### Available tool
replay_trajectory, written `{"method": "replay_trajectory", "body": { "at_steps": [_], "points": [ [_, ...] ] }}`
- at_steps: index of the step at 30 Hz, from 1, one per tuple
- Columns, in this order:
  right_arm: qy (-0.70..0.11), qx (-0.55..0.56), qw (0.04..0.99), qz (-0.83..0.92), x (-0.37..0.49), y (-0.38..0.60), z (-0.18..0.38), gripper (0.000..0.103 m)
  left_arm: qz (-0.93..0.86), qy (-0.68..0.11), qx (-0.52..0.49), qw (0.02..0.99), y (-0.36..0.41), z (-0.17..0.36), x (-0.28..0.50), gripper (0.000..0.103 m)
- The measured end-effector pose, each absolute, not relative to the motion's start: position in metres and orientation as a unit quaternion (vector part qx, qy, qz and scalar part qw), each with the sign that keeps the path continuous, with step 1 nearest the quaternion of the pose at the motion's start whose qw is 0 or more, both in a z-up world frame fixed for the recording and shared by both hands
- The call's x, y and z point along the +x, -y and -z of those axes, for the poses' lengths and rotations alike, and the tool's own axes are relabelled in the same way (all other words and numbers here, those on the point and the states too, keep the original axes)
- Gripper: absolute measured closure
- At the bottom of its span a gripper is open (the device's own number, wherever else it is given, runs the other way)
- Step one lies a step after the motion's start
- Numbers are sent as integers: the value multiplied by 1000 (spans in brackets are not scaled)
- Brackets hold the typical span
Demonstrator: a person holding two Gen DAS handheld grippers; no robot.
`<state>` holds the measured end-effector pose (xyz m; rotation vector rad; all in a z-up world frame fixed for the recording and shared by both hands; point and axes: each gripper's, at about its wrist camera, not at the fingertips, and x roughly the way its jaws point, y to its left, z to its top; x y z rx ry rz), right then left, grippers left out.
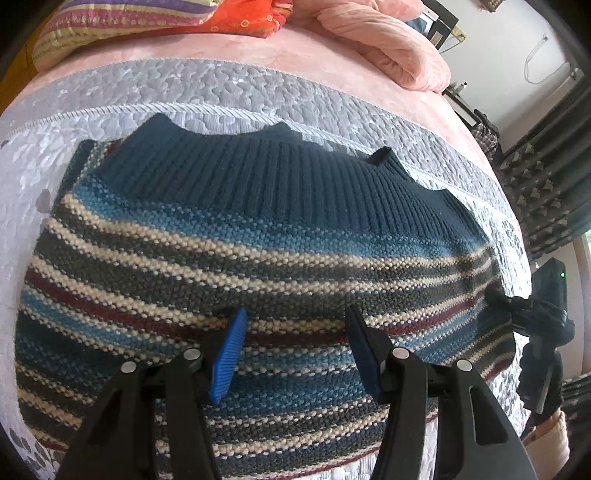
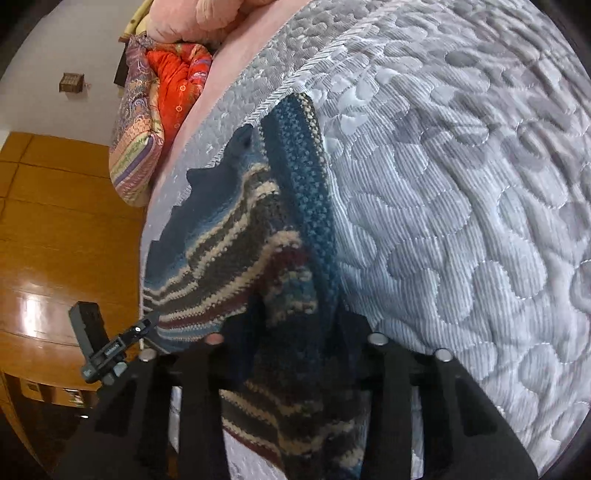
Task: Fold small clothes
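Your striped knit sweater lies spread on the grey quilted mattress pad. It has bands of teal, cream, dark grey and maroon, plus a wide ribbed dark-teal hem with a wavy edge on its far side. It sits mostly flat in the left wrist view. In the right wrist view one edge is bunched and lifted, with a fold of blue knit standing up along the pad.

Your left gripper hovers over the near part of the sweater. Its blue pads are spread apart with nothing between them. Your right gripper is clamped on the sweater; knit fills the gap between its fingers and hangs down over them. That gripper also shows at the right edge of the left wrist view, pinching the sweater's right corner.

A folded pink blanket lies at the far right. A striped multicolour quilt with orange-red cloth lies far left. Both are well apart from the sweater.

The pad covers a pink bed sheet. Patterned dark curtains hang right, and a wooden floor shows beside the bed.
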<state>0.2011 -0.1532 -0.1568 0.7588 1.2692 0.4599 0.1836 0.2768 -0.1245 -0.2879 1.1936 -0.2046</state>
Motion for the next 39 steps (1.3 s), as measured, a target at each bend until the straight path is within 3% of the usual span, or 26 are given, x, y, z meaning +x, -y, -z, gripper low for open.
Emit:
{"method": "replay_trajectory", "body": {
  "at_steps": [4, 15, 20, 31, 39],
  "points": [
    [-566, 358, 712, -210, 197, 157, 158, 78, 99, -560, -143, 810, -279, 126, 184, 47],
    [-562, 370, 714, -193, 190, 156, 158, 80, 97, -560, -138, 811, -278, 129, 184, 47],
    [-557, 341, 729, -203, 190, 142, 124, 81, 94, -566, -157, 804, -283, 125, 186, 47],
    [-550, 187, 770, -262, 196, 31, 37, 82, 93, -547, -225, 801, -319, 103, 171, 47],
    [-579, 92, 762, -274, 198, -46, 42, 82, 102, -530, -259, 801, -328, 96, 169, 47]
  ]
}}
